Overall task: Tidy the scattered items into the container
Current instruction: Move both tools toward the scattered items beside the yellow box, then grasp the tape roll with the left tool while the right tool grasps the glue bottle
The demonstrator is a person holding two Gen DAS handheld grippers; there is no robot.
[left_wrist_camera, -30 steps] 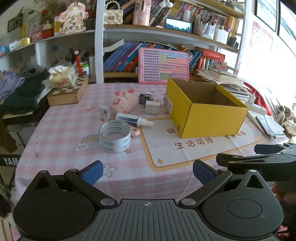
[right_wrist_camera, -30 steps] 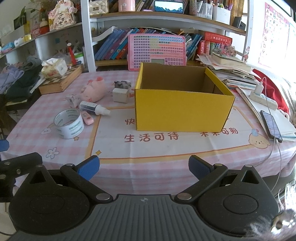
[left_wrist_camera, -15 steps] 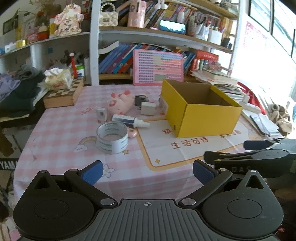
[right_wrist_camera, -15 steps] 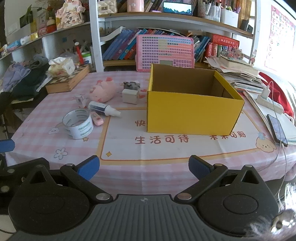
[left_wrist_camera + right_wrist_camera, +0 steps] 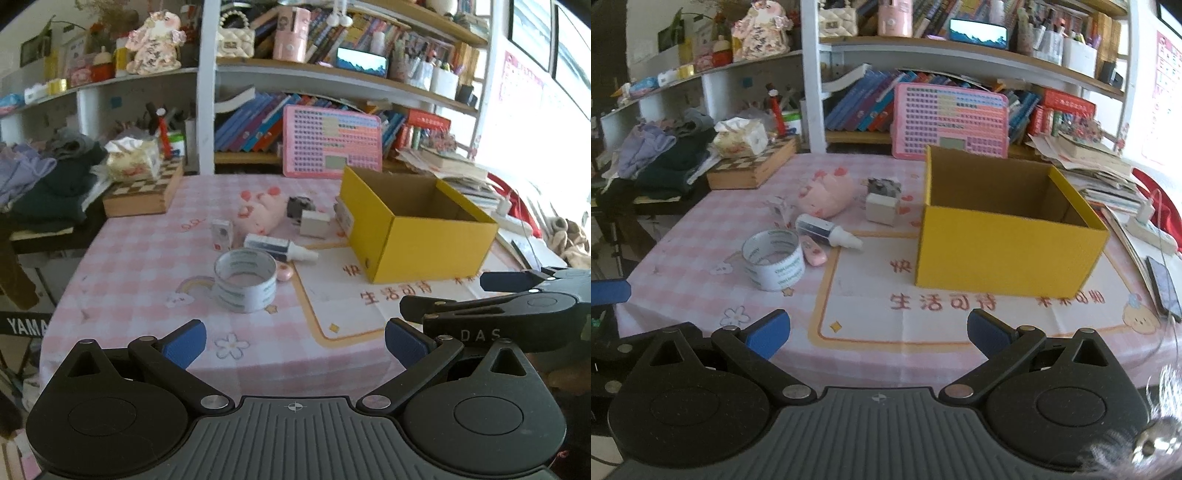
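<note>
On the pink checked surface [image 5: 701,258], the tape roll [image 5: 774,260] sat far left, then the white dropper bottle [image 5: 827,230] beside the pink pig toy [image 5: 825,195], then a small white cube [image 5: 882,208]. Further right stood the yellow box [image 5: 1008,251], nothing visible inside. Near the front edge, the left claw [image 5: 293,341] and right claw [image 5: 879,334] both hung spread wide, gripping nothing.
</note>
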